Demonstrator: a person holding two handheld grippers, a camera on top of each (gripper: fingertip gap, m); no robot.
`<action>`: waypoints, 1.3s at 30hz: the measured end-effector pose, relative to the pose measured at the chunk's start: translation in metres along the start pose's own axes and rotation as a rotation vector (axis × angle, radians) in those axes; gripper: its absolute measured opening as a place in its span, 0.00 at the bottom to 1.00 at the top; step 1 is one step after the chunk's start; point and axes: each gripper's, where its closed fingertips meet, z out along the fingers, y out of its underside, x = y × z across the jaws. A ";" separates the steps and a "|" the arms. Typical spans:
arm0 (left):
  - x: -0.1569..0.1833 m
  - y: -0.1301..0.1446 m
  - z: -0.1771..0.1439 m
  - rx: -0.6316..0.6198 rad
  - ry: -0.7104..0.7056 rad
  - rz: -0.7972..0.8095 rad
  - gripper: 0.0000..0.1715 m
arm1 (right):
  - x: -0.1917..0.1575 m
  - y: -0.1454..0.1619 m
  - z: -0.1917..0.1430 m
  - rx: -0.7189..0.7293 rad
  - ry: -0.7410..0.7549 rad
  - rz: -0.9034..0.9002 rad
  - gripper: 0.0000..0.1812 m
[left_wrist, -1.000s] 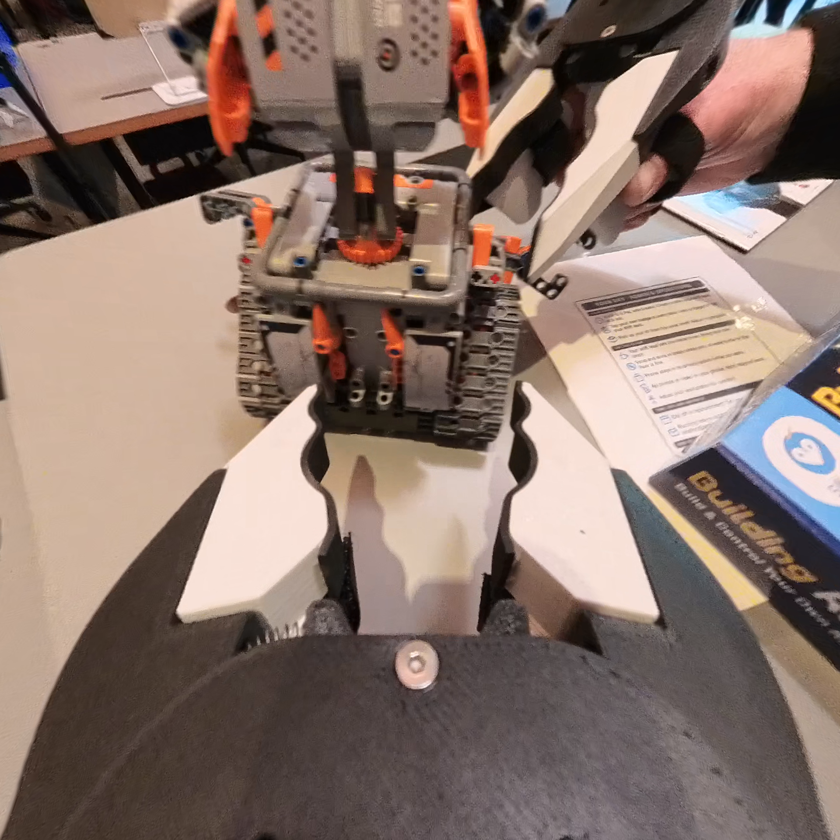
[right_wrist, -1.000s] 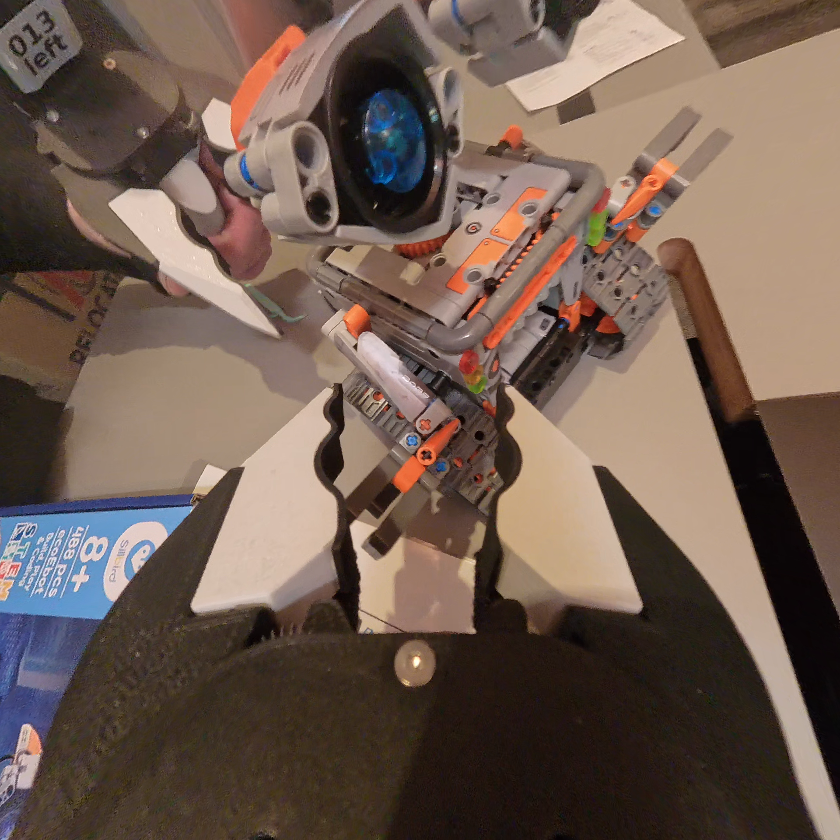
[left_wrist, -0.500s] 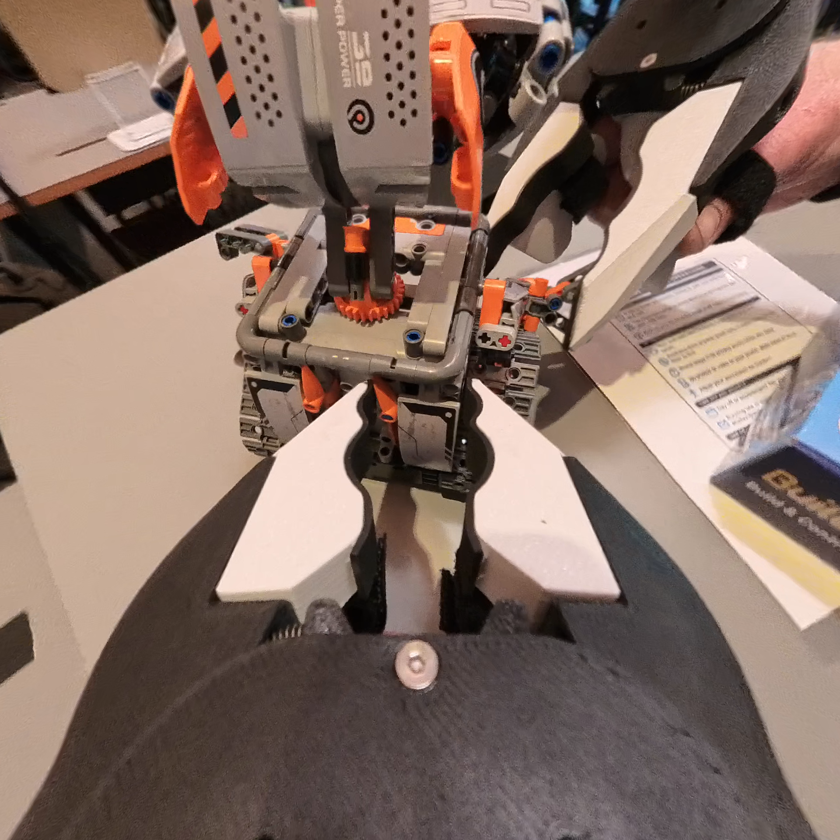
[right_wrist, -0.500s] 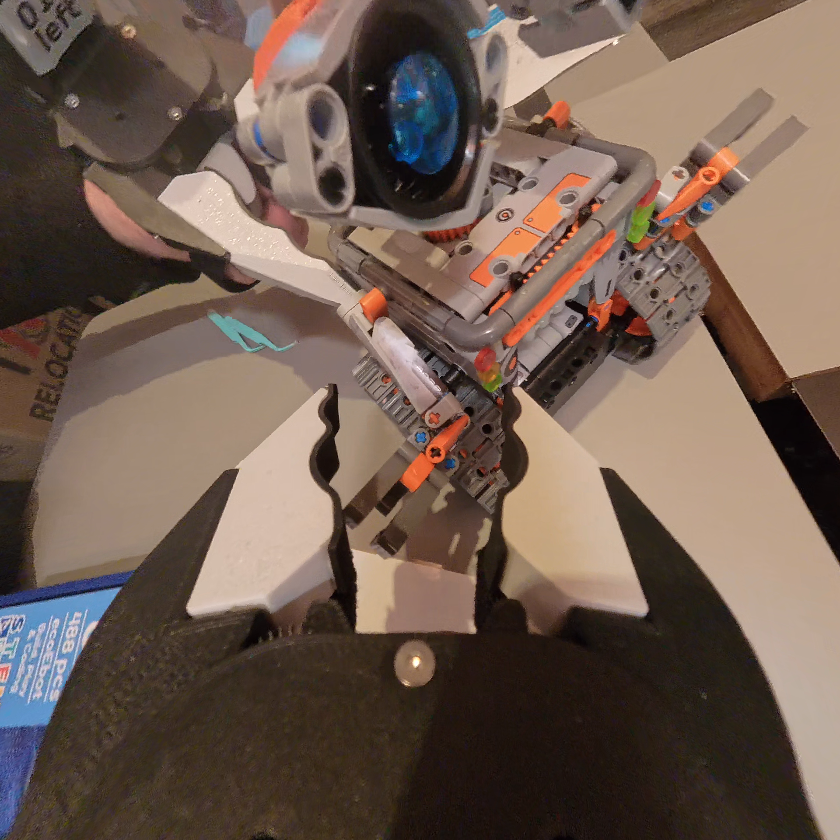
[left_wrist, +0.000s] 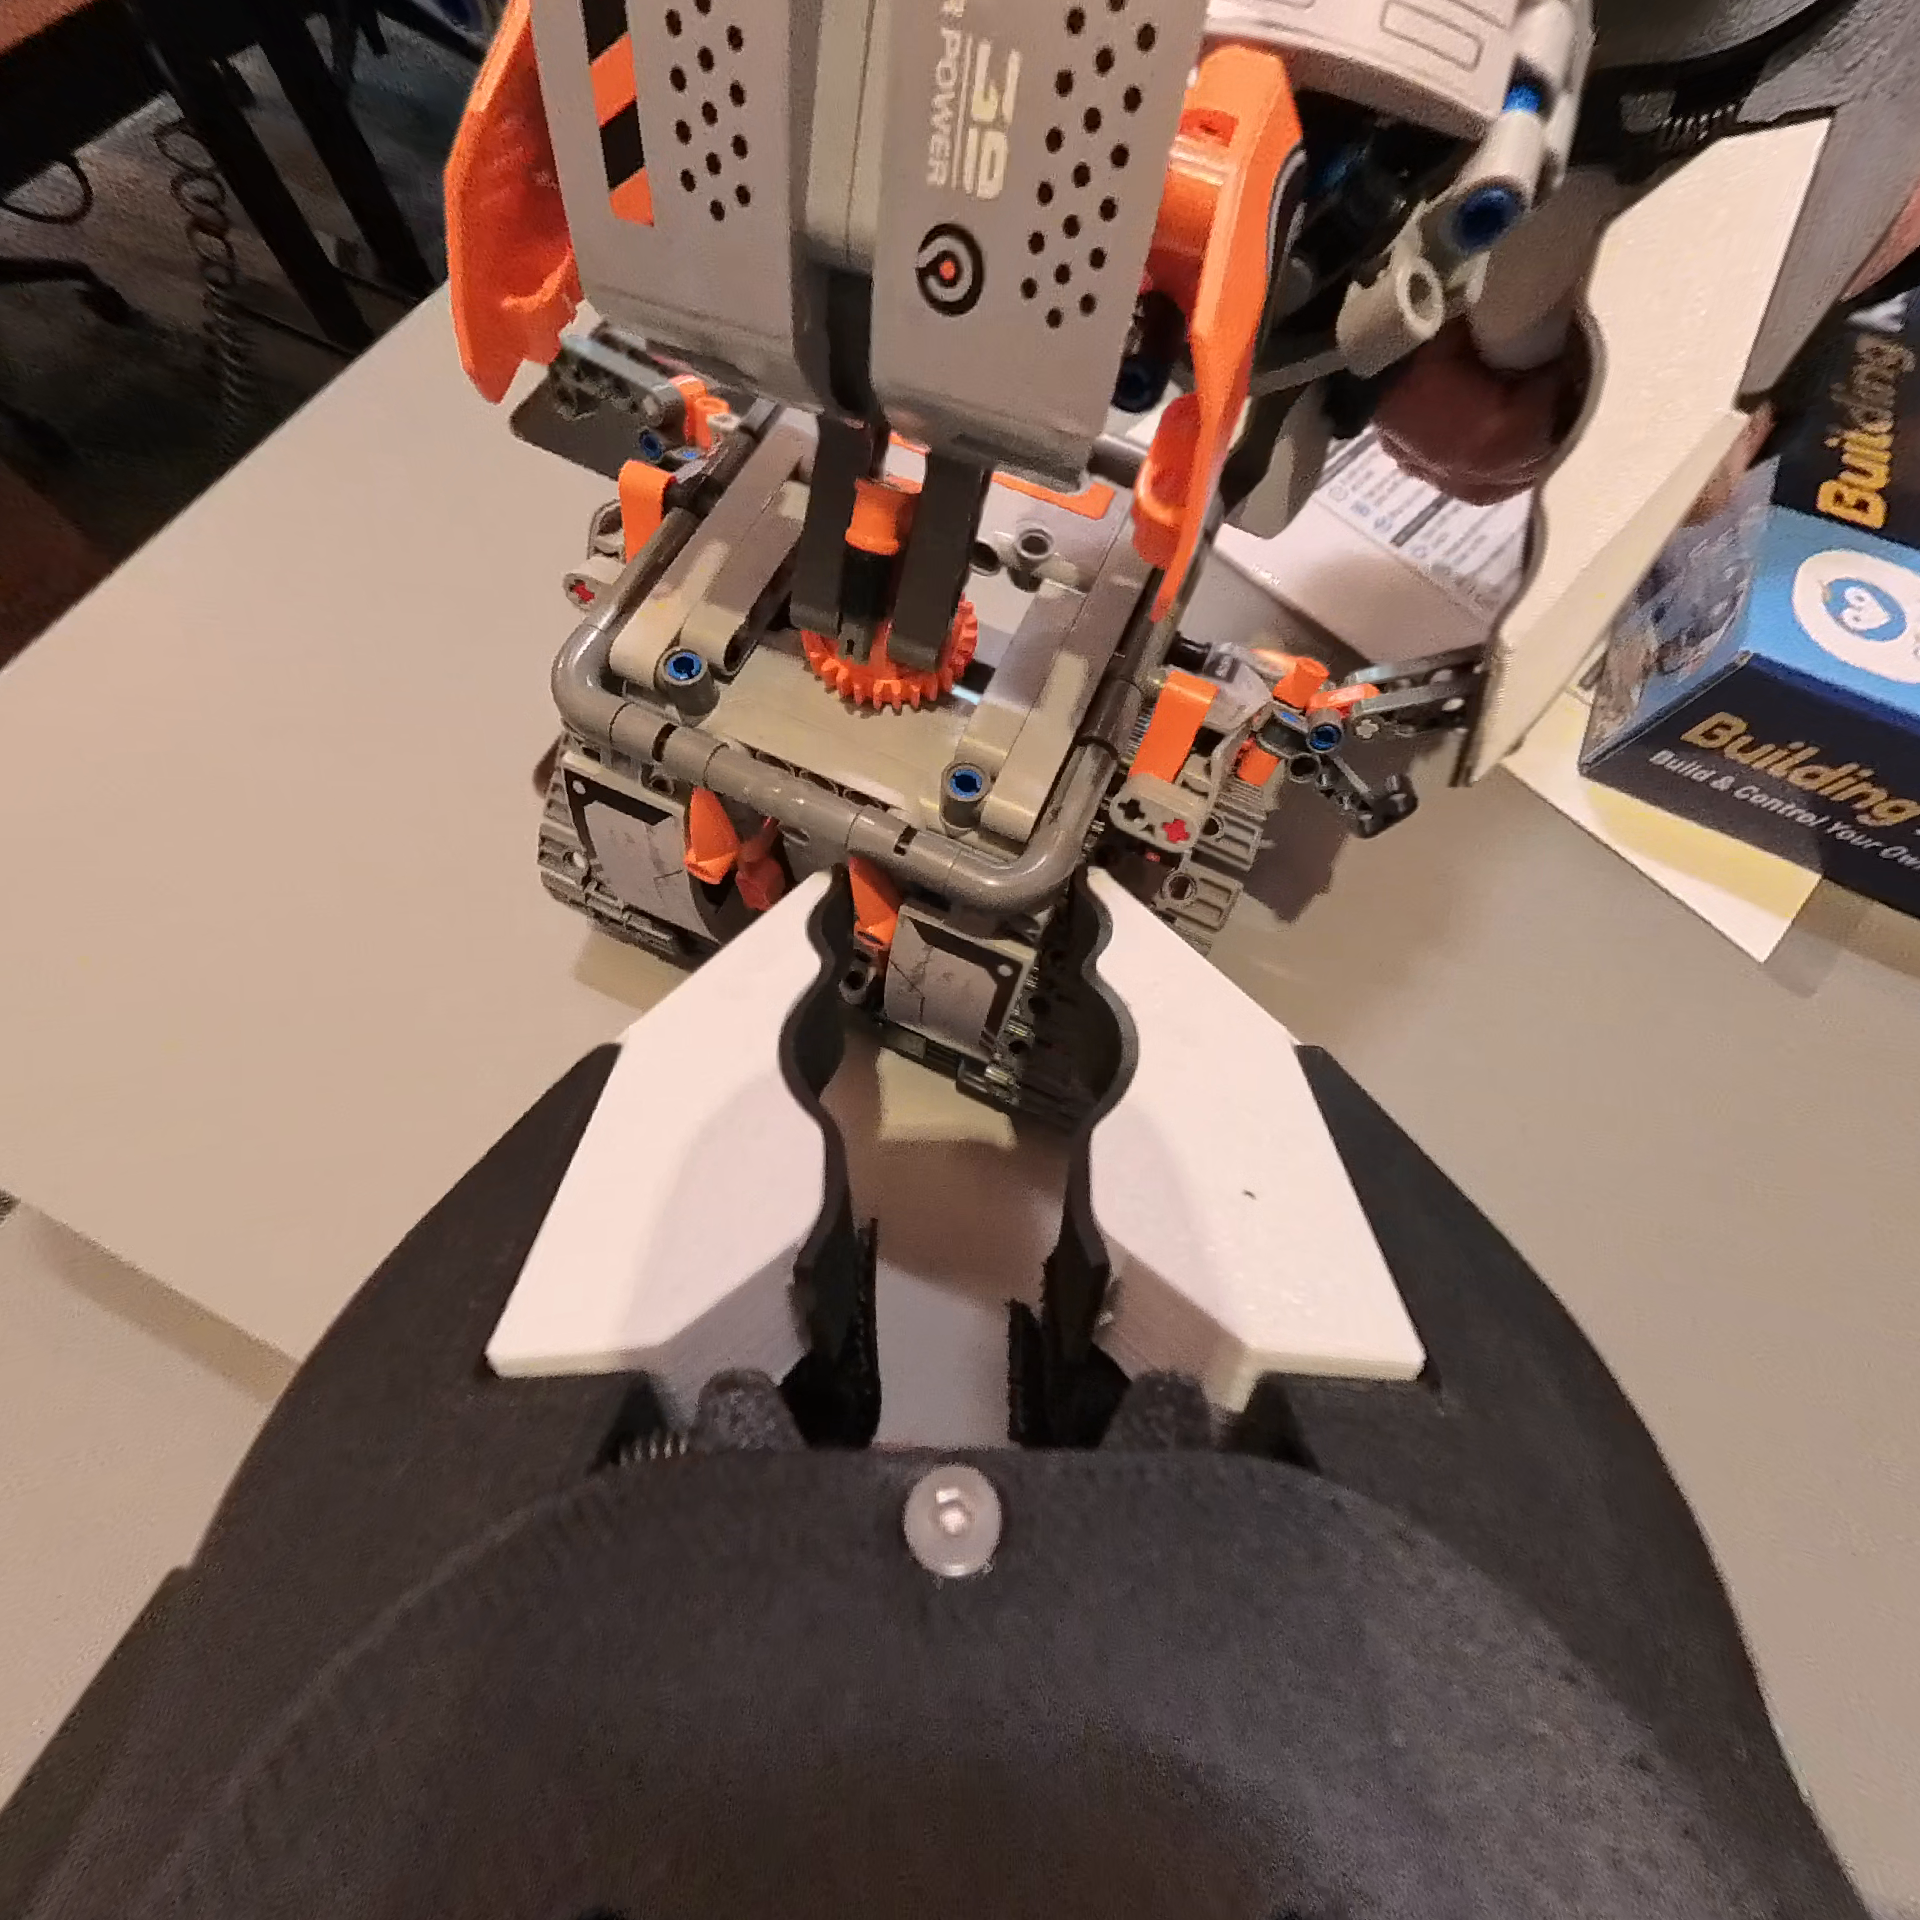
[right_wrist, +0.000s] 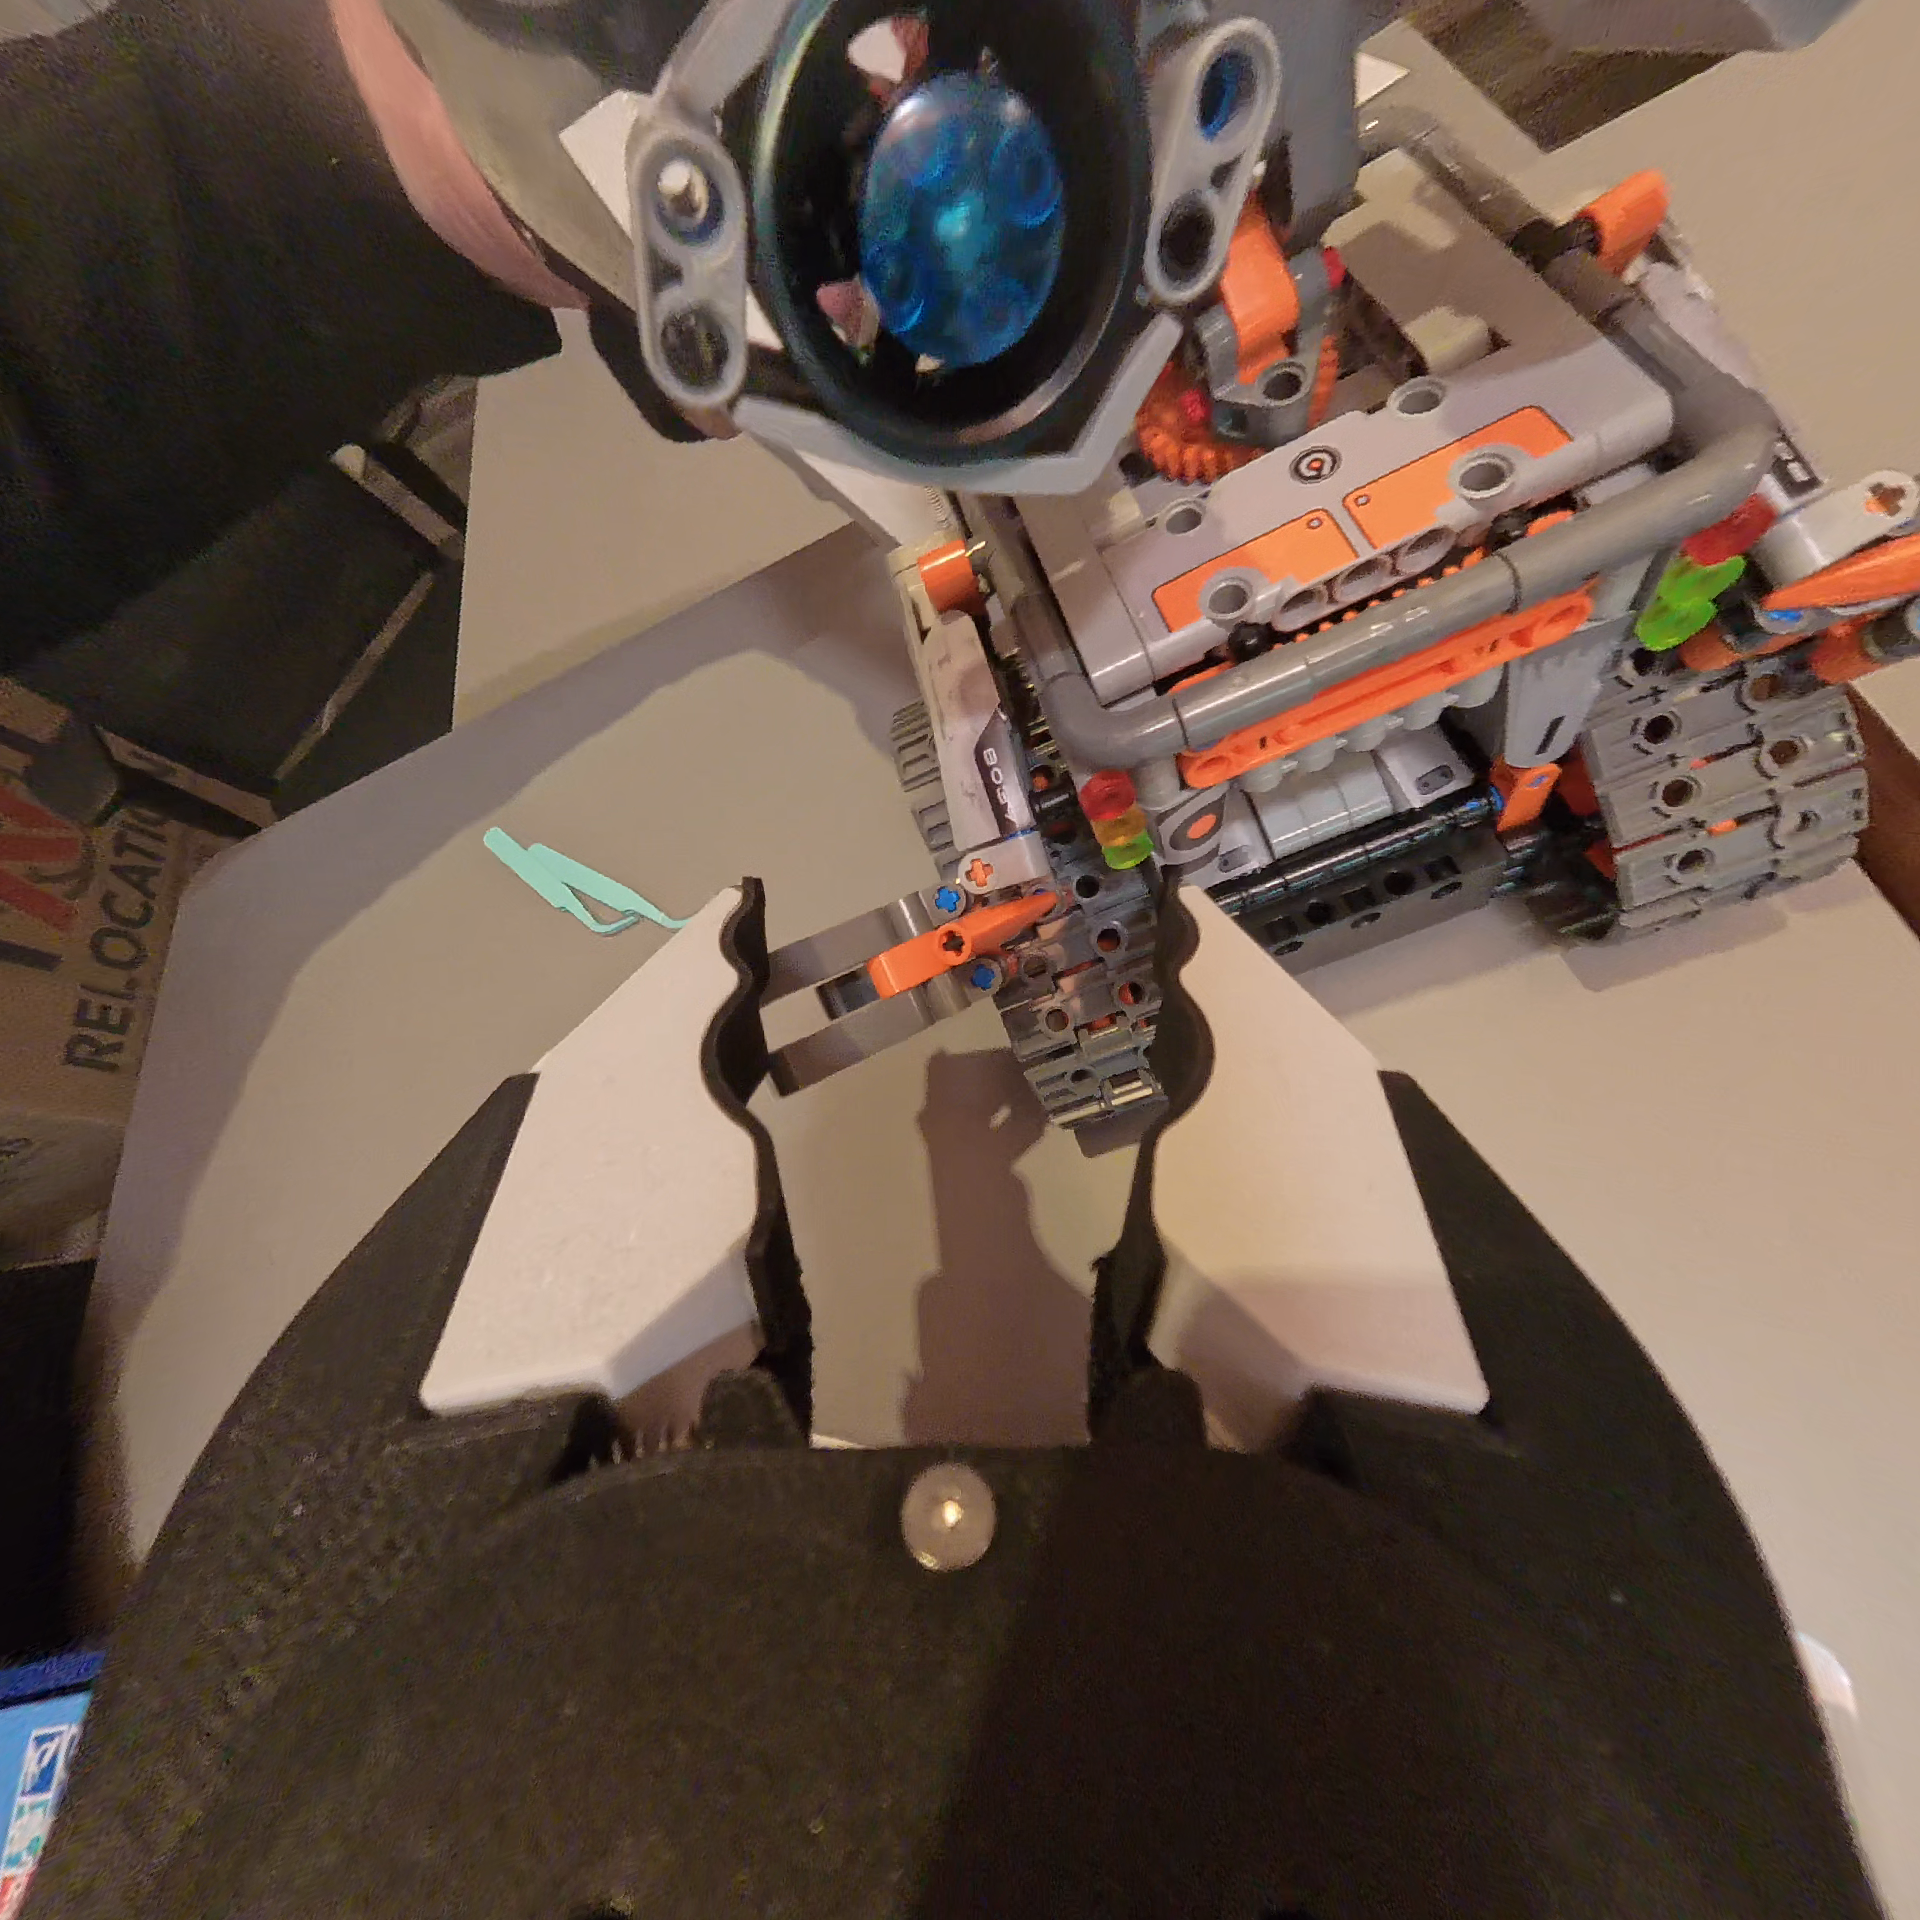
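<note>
A grey and orange brick-built tracked robot (left_wrist: 862, 727) stands on a beige table (left_wrist: 260, 831). My left gripper (left_wrist: 961, 914) is at its rear, with the jaws closed in around the right rear track block. In the right wrist view the robot (right_wrist: 1351, 644) shows its front, and its round blue-lensed head (right_wrist: 935, 229) looms above. My right gripper (right_wrist: 961, 904) is open around the robot's front arm with the orange pin (right_wrist: 935, 951); the track end lies against the right finger. Its white finger (left_wrist: 1621, 468) also shows in the left wrist view, beside the robot's side arm.
A blue printed box (left_wrist: 1787, 675) and a printed sheet (left_wrist: 1403, 540) lie right of the robot. A teal clip (right_wrist: 582, 883) lies on the table. A cardboard box (right_wrist: 83, 935) sits beyond the table edge. A person's hand and black sleeve (right_wrist: 208, 260) are at the upper left. There is about 8 centimeters between the tips of the two grippers.
My left jaws have narrowed from wide open to close around the robot's rear. Both grippers have moved nearer the robot, and its head now fills more of each view. The right jaws kept their width.
</note>
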 end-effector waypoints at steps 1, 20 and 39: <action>-0.002 0.001 -0.001 -0.010 -0.003 0.002 0.22 | -0.001 0.000 0.001 -0.010 -0.009 0.004 0.40; 0.051 -0.018 -0.024 0.084 -0.429 -0.053 0.30 | -0.020 0.034 -0.008 -0.175 -0.042 0.036 0.38; 0.029 0.017 0.009 -0.050 -0.721 0.072 0.18 | -0.023 0.026 -0.026 -0.150 0.004 0.156 0.19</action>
